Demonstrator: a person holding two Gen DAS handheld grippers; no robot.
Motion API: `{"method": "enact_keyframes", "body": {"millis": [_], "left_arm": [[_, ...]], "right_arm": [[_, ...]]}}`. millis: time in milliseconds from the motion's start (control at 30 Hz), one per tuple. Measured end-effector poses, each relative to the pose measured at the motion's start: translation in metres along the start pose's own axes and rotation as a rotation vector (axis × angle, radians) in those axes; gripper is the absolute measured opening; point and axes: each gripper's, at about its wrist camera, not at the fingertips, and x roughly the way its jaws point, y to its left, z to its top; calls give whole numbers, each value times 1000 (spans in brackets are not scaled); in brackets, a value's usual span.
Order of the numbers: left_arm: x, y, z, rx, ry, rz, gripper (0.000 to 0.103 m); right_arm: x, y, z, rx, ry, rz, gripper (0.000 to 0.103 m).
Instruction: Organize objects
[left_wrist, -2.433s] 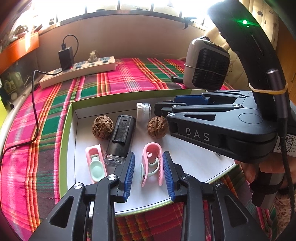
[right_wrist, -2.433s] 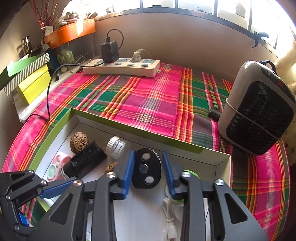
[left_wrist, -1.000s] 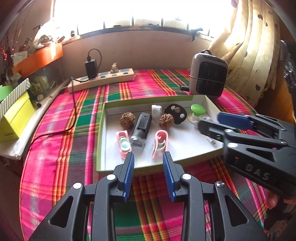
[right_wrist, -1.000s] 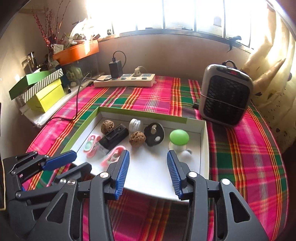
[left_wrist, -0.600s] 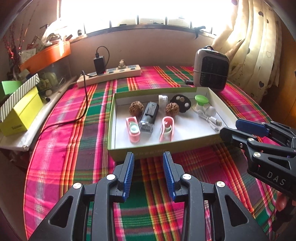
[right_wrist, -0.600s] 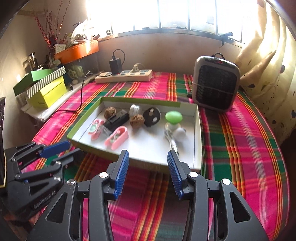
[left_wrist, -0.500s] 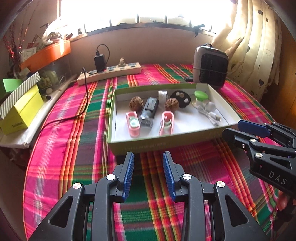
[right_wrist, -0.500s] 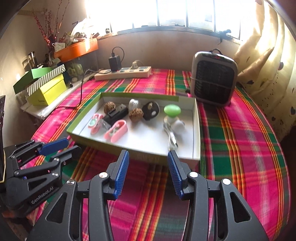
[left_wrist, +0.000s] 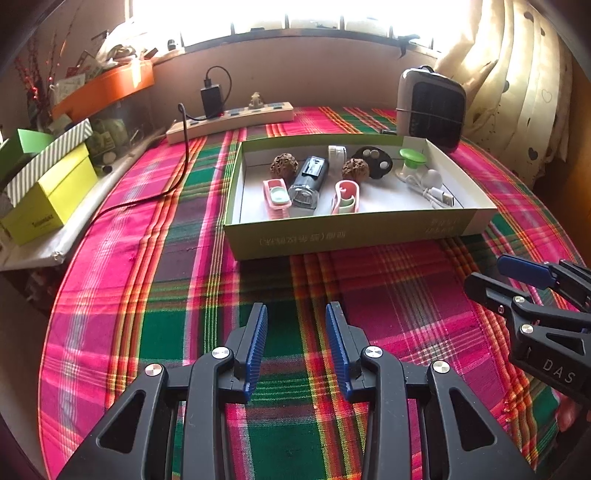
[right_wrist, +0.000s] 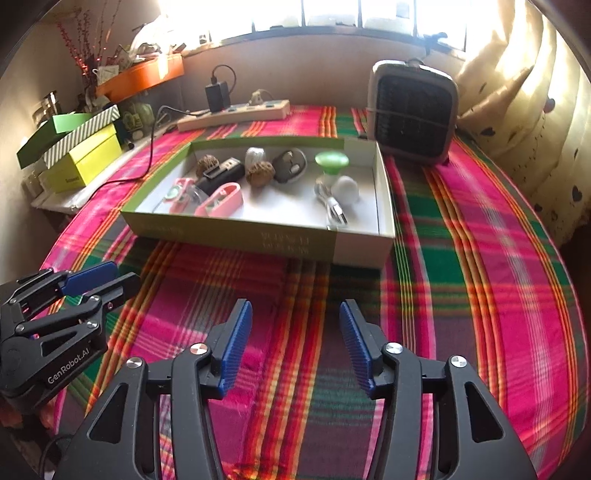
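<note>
A green-sided cardboard tray (left_wrist: 351, 236) (right_wrist: 258, 236) sits mid-table on the plaid cloth. In it lie two walnuts (left_wrist: 283, 166), a black device (left_wrist: 309, 177), two pink clips (left_wrist: 275, 192), a white cap (left_wrist: 337, 153), a black disc (left_wrist: 375, 158), a green-topped piece (left_wrist: 412, 157) and a white cable (left_wrist: 436, 192). My left gripper (left_wrist: 297, 317) is open and empty, well short of the tray's near wall. My right gripper (right_wrist: 295, 314) is open and empty, also in front of the tray, and shows at the right of the left wrist view (left_wrist: 535, 291).
A small heater (right_wrist: 412, 110) stands behind the tray's right corner. A power strip (left_wrist: 229, 120) with a black charger and cable lies at the back. Yellow and green boxes (left_wrist: 44, 192) sit on a ledge at left. A curtain (right_wrist: 517, 110) hangs right.
Both grippers have drawn back from over the tray to the near part of the table. The right gripper let go of the black disc, which now lies in the tray.
</note>
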Motion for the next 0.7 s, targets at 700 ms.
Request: {"method": "enact_keyframes", "body": {"millis": [700], "left_arm": [[9, 2, 0, -72, 34, 47, 42]], "right_arm": [[7, -2, -7, -21, 46, -54, 66]]}}
